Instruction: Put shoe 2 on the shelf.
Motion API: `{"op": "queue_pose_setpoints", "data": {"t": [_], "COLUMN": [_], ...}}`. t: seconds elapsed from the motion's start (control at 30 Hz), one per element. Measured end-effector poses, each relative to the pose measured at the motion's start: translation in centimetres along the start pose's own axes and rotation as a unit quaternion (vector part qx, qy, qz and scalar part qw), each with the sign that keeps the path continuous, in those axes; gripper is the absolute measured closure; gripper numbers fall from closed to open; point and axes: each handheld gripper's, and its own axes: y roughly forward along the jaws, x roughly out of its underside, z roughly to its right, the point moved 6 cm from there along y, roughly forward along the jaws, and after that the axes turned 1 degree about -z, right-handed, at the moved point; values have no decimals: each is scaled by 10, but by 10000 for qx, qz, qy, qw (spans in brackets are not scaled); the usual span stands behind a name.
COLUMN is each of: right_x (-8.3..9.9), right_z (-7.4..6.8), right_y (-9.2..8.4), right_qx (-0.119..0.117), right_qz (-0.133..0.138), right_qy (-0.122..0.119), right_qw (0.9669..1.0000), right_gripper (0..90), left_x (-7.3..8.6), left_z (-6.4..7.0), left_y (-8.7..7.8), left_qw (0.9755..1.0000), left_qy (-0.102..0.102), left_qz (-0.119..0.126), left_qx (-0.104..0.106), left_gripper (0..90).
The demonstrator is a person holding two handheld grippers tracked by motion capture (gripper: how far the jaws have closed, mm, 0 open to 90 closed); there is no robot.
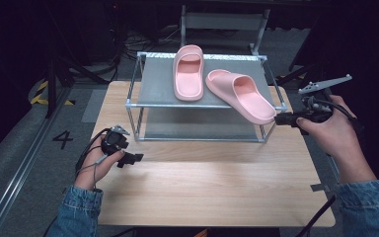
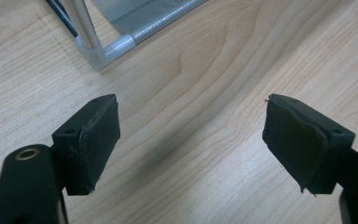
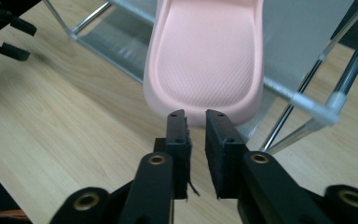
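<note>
Right gripper, black, two-jawed, held level at the right front corner of the rack; jaws nearly together with a thin slit between the pads, nothing clamped. Tips sit just at the heel end of the nearer pink foam slide sandal; from the right gripper view the heel rim looks just beyond the pads, contact cannot be told. That sandal lies slantwise on the grey top shelf of the metal-tube rack, its heel overhanging the shelf's front right edge toward the gripper. Second pink foam slide sandal lies straight on the same shelf, to the left, the two touching or nearly so near their middles.

Left gripper, same make, rests low over the light wooden table at the left front of the rack, well apart from both sandals. Jaws stand wide, bare wood between the pads; the rack's corner post base shows just ahead of them.
</note>
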Motion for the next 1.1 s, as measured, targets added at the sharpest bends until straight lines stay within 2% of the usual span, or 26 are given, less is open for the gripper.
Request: {"op": "queue_pose_setpoints", "data": {"t": [0.23,0.43,0.47,0.63,0.73,0.77,0.93,1.1], "right_x": [17,16,14,13,12,10,3,-9], "right_z": [2,4,4,3,-2,-9,-20,-39], "right_y": [15,20,21,20,22,24,31,44], "right_qx": [30,54,66,62,-4,-73,-169,-459], "right_qz": [-168,-151,-185,-210,-199,-194,-208,-167], "right_qy": [-1,-13,-66,-88,-134,-211,-396,-532], "right_qw": [9999,9999,9998,9997,9997,9996,9989,9974], "right_gripper": [883,896,897,897,899,899,899,894], "left_x": [5,7,8,9,9,9,9,9], "left_z": [-1,-2,0,1,2,2,4,3], "left_y": [-4,-7,-8,-8,-8,-7,-6,-6], "left_qw": [9999,9999,9999,9999,9999,9999,9999,9998], "left_qy": [-88,-46,-31,39,108,162,163,176], "left_qz": [58,103,100,106,52,49,23,2], "left_qx": [-37,-78,-18,2,12,-4,37,59], "left_gripper": [194,193,193,191,191,191,191,191]}}
